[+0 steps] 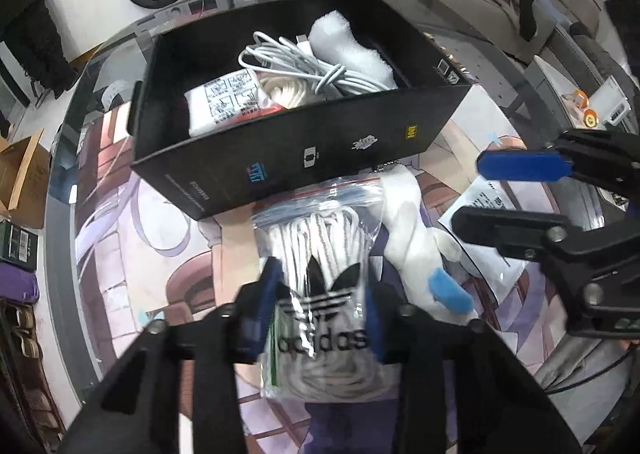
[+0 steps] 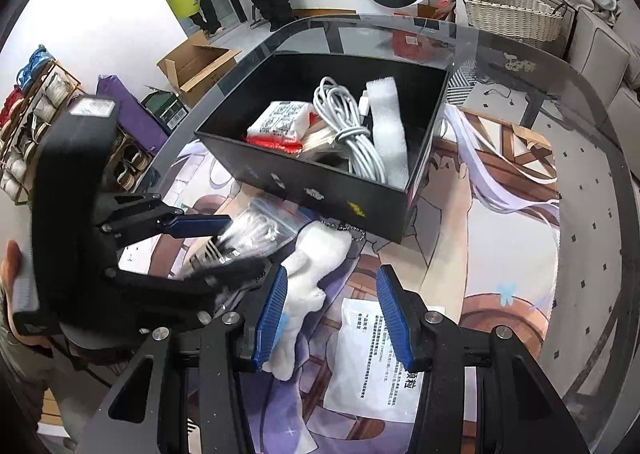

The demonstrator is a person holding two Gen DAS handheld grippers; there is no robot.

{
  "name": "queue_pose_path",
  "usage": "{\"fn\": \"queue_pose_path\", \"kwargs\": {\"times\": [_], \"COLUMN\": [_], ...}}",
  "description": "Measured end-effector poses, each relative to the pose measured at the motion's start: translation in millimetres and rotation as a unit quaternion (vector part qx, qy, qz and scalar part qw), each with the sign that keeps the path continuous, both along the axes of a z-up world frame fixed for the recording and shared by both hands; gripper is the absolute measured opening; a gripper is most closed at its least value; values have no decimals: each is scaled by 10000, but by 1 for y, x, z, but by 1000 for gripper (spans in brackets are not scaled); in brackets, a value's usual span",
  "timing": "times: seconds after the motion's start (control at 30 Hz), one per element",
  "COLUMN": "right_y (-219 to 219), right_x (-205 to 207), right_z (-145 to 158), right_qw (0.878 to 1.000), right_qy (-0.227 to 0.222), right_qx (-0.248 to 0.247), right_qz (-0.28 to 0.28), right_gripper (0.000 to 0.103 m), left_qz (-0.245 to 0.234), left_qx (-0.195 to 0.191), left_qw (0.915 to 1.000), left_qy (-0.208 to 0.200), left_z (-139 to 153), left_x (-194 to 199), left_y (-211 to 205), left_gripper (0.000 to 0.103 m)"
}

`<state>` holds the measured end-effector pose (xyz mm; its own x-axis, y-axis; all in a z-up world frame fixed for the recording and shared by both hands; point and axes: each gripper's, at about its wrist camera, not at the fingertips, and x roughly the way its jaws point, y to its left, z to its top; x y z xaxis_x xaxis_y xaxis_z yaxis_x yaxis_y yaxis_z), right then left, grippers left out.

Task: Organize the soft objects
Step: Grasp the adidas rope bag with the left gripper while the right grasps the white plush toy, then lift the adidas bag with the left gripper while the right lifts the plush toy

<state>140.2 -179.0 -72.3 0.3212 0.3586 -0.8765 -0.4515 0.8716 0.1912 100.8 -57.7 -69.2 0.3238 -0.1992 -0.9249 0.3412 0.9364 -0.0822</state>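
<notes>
My left gripper (image 1: 320, 306) is shut on a clear zip bag of white laces (image 1: 320, 250) with an adidas logo, in front of the black box (image 1: 280, 165). The bag also shows in the right wrist view (image 2: 248, 234), pinched by the left gripper (image 2: 224, 242). A white plush toy (image 1: 416, 242) lies beside the bag, right of it. My right gripper (image 2: 332, 314) is open above the mat, its left finger next to the plush toy (image 2: 308, 274). The box (image 2: 320, 189) holds a white cable (image 2: 352, 133), a foam piece (image 2: 388, 125) and a printed packet (image 2: 280, 121).
A white printed sachet (image 2: 372, 358) lies on the illustrated mat under my right gripper. The round glass table's edge (image 2: 600, 157) curves at right. A wicker basket (image 2: 516, 13), a washing machine and a cardboard box stand beyond the table.
</notes>
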Motion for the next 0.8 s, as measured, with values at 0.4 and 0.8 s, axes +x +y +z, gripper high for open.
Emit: {"fn": "queue_pose_path", "kwargs": {"times": [0.4, 0.8], "right_y": [34, 43], "right_x": [-9, -29], "right_z": [-28, -40], "right_qw": [9985, 9919], "right_qy": [400, -110], "right_qx": [-128, -917], "right_qz": [342, 873], "right_gripper": [48, 39], "left_qz": [251, 301], "left_qx": [111, 441], "left_qw": [9996, 9982], "left_qy": [-91, -284], "left_z": [-1, -11], "left_x": [-11, -18], "left_y": [52, 56], "left_gripper": [28, 28]}}
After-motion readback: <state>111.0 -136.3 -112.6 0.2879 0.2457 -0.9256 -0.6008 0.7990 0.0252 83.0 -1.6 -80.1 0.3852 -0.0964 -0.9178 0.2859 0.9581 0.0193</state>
